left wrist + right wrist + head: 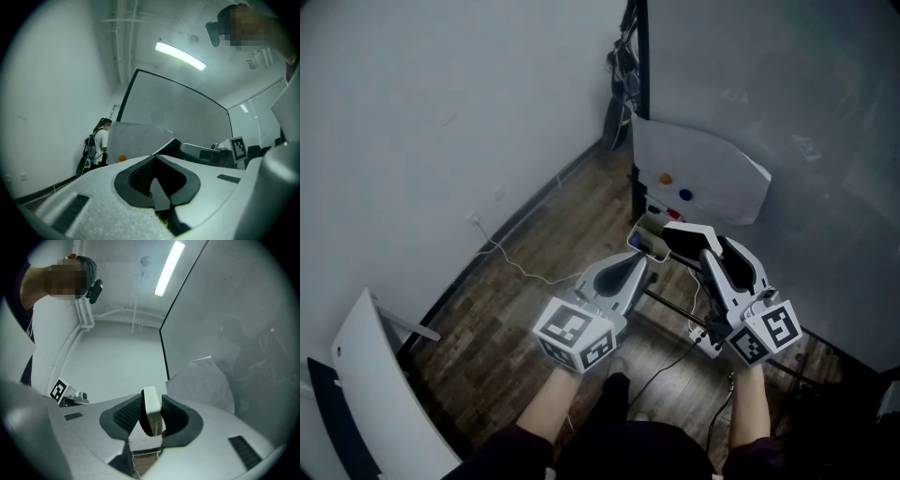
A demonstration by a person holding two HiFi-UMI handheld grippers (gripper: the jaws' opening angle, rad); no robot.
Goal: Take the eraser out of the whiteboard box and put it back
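The eraser (150, 409) stands on edge, pinched between the jaws of the right gripper (151, 401), just right of the whiteboard box (649, 247); the left gripper (153, 157), jaws pressed together on nothing, points at that box's left side.

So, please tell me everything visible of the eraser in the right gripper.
The eraser is a block: a white, hard-looking body with a dark, felt-like layer on one face. It stands on edge, clamped by the right gripper, whose jaws press its two broad sides. Nothing else seems to touch it.
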